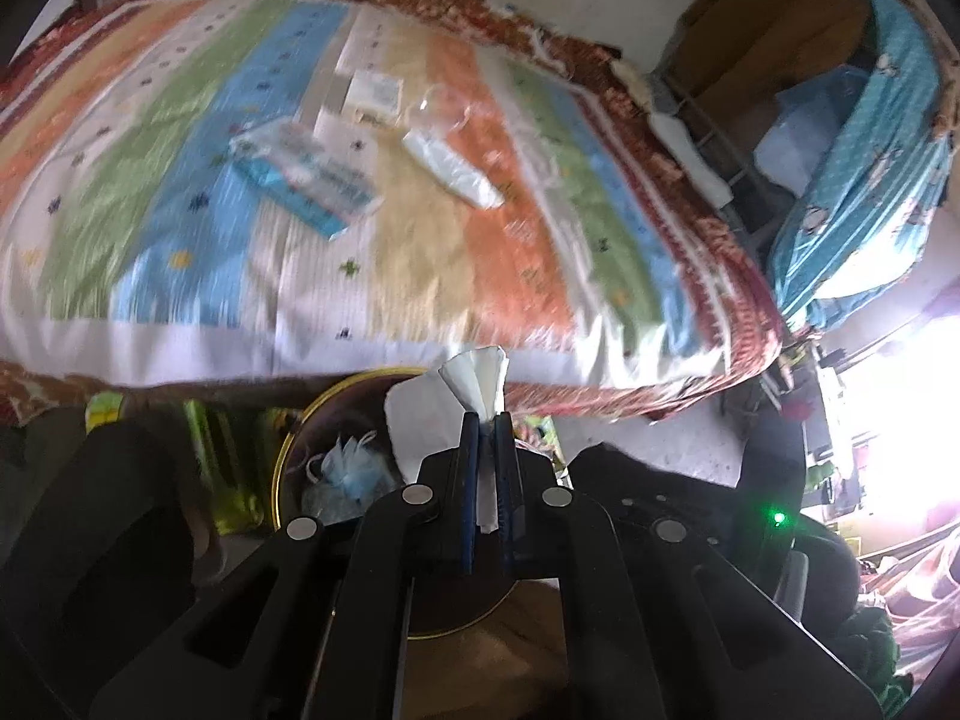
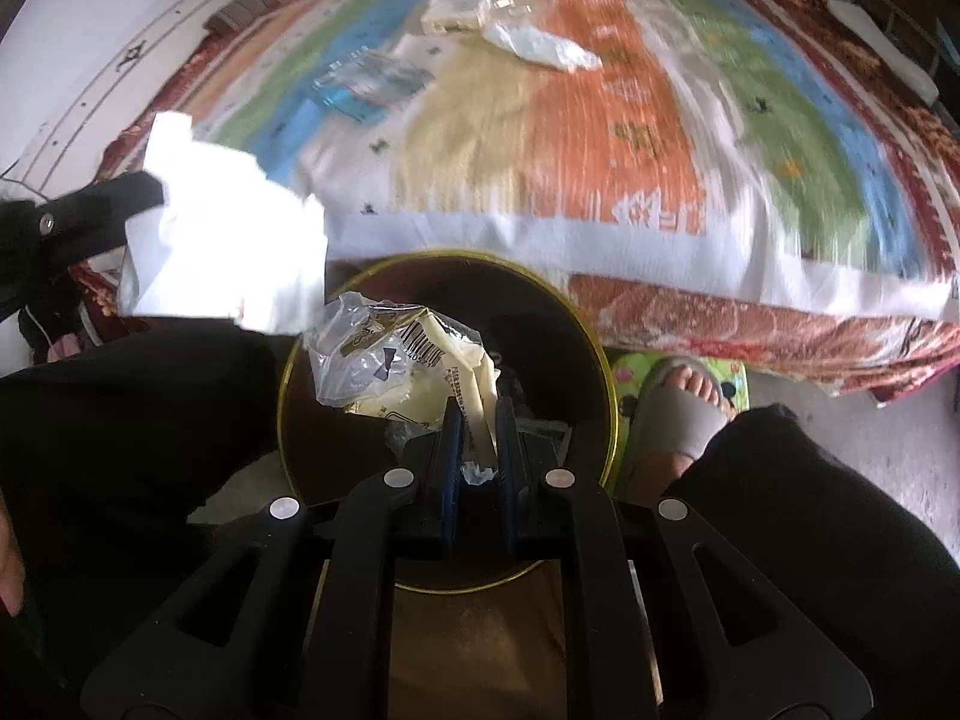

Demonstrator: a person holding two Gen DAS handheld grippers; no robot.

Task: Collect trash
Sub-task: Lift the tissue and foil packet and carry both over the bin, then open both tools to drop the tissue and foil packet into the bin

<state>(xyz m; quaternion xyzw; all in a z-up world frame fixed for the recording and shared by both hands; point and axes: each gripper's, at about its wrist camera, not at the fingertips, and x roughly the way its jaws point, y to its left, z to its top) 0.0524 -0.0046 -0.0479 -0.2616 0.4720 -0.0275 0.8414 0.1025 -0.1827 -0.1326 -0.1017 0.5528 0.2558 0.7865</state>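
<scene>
A striped bedspread (image 2: 600, 138) lies beside a sandalled foot (image 2: 678, 414).

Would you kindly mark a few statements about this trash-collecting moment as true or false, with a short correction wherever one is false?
1. The left gripper is shut on a white tissue. True.
2. The right gripper is empty. False: it pinches a crumpled clear and yellow wrapper.
3. The wrapper hangs over a round bin with a gold rim. True.
4. The striped bedspread has been cleared of litter. False: a blue packet and a white plastic bag lie on it.
5. A foot in a grey sandal is beside the bin. True.
</scene>
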